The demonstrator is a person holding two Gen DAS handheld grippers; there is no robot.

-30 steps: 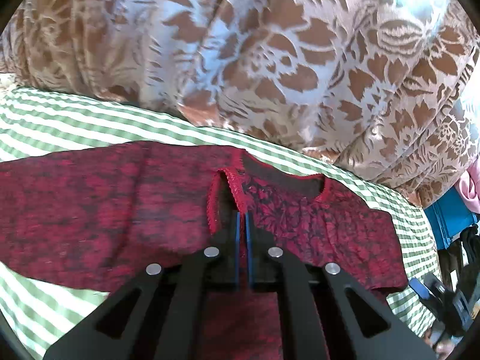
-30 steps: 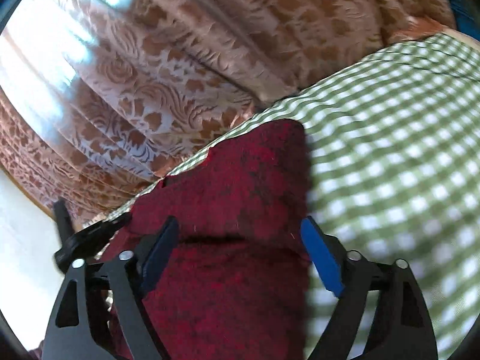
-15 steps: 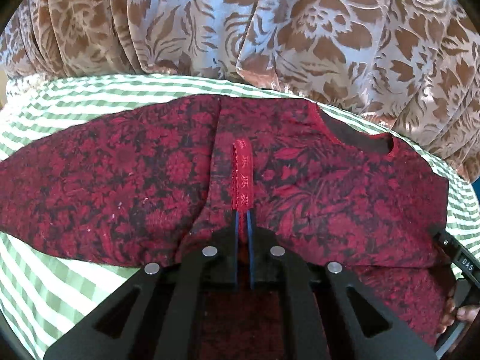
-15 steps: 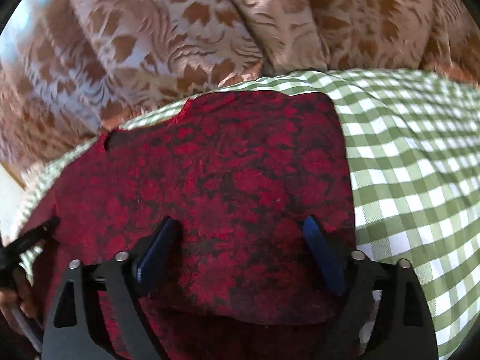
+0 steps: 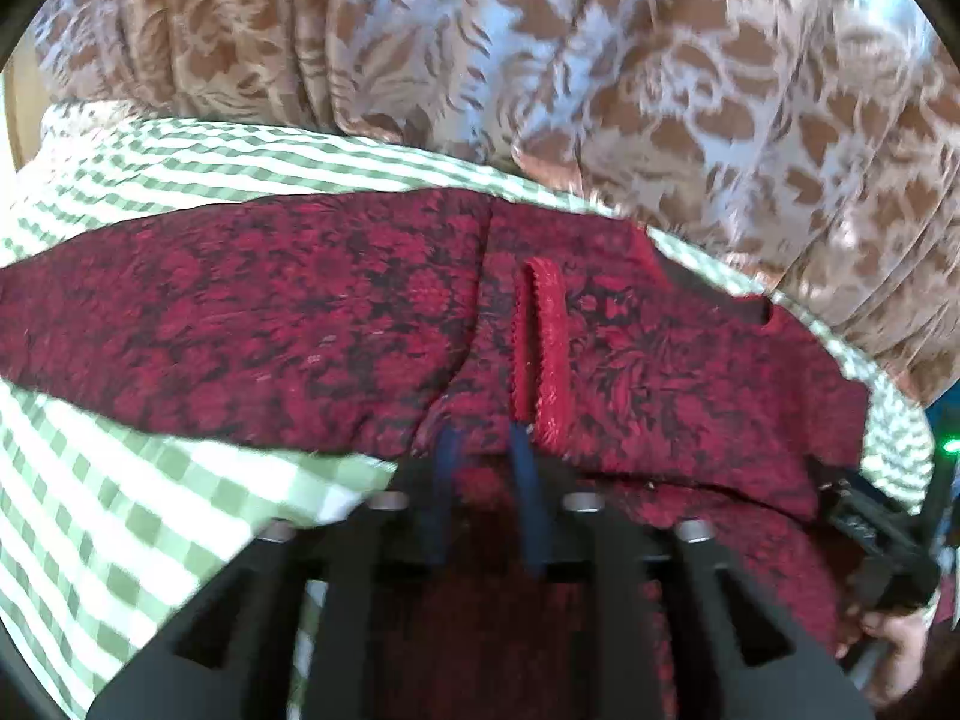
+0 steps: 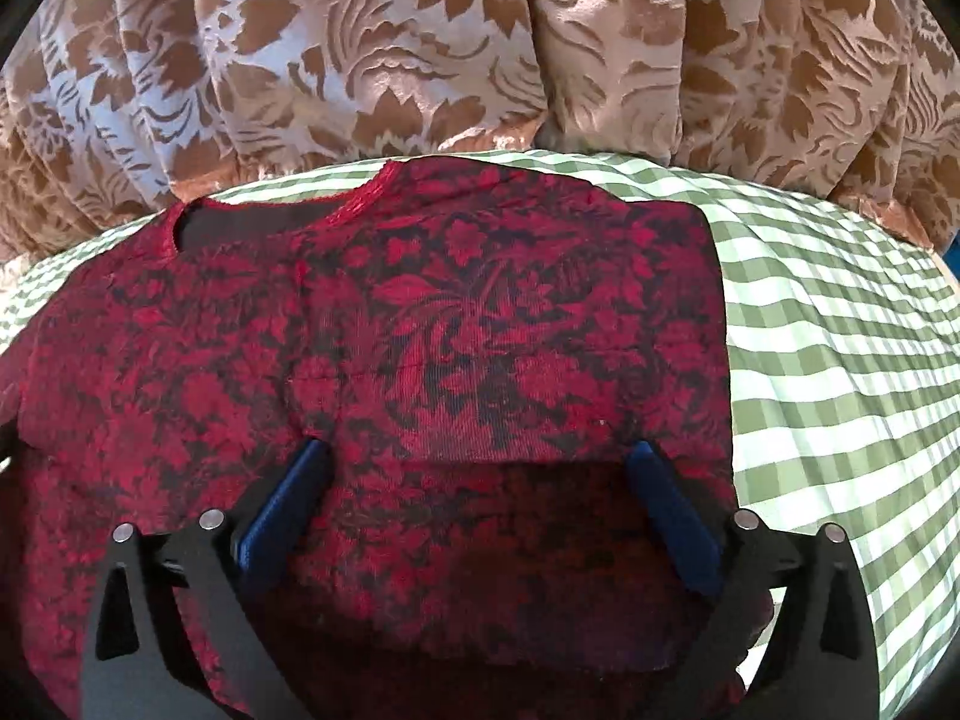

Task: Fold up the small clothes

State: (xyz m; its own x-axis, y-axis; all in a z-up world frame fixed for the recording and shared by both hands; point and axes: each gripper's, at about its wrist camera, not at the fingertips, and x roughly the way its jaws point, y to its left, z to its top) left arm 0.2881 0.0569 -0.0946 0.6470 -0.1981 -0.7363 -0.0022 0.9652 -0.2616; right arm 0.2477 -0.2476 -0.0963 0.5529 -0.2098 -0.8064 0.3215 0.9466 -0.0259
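A small red garment with a black flower print [image 5: 312, 324] [image 6: 480, 324] lies flat on the green checked cloth, its neckline [image 6: 258, 222] toward the curtain. My left gripper [image 5: 483, 453] hovers low over a folded-in part, and its jaws are opening. The red lace trim [image 5: 543, 354] lies just past the right pad, and neither pad presses on it. My right gripper [image 6: 480, 471] stands wide over the garment's right half, its jaws still opening with only flat fabric beneath. In the left wrist view the right gripper [image 5: 870, 540] and a hand [image 5: 894, 648] show at the far right.
A brown and silver flowered curtain [image 5: 600, 60] [image 6: 480, 48] hangs right behind the far edge of the surface. The green and white checked cloth [image 5: 120, 516] [image 6: 840, 360] stretches left of the garment in the left view and right of it in the right view.
The left jaws were shut on the lace trim and have parted, leaving it lying on the garment. The right jaws widened and came down closer over the fabric.
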